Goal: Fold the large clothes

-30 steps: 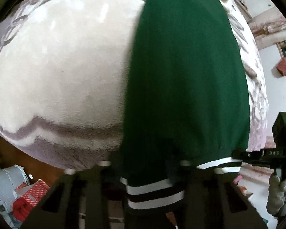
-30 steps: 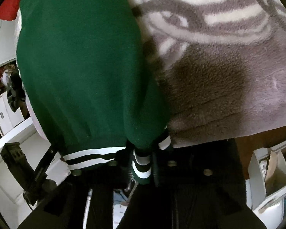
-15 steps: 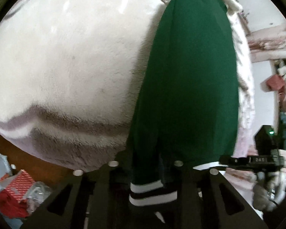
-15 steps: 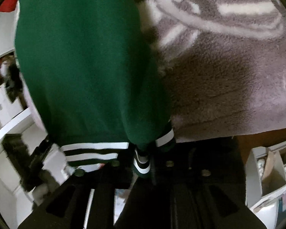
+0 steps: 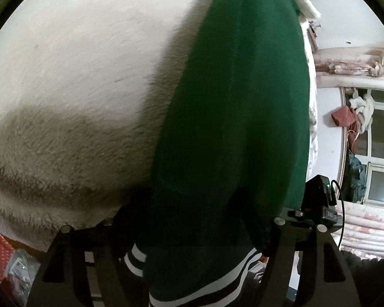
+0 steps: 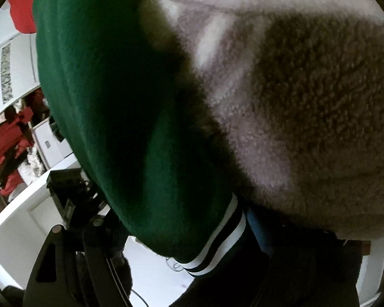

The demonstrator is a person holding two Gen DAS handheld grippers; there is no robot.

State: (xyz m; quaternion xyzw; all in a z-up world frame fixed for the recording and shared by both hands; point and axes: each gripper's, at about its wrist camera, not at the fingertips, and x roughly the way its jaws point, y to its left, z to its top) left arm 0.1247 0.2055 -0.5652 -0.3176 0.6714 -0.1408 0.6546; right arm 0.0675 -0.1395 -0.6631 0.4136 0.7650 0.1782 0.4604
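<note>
Our left gripper is closed on the striped hem of the green garment. The dark band with white stripes passes between its two fingers, so the cloth is pinched there and not only resting. Our right gripper holds the same hem at another place: in the right wrist view the striped band goes down into the gripper and the fingers are mostly hidden behind the cloth, so we judge it closed on the hem, but we cannot see how tightly.

Holding the hem at two places makes sense for a large garment — it keeps the lower edge straight, so the body of the cloth can be carried over as one sheet.

From the grippers outward the green cloth runs away from us as a long, smooth, narrow body. It lies on the fluffy blanket that covers the bed, cream with grey-brown pattern. The other gripper's body shows just beside the right edge of the garment in the left view.

We think the fold is only beginning — the far end of the garment is out of clear sight.
</note>
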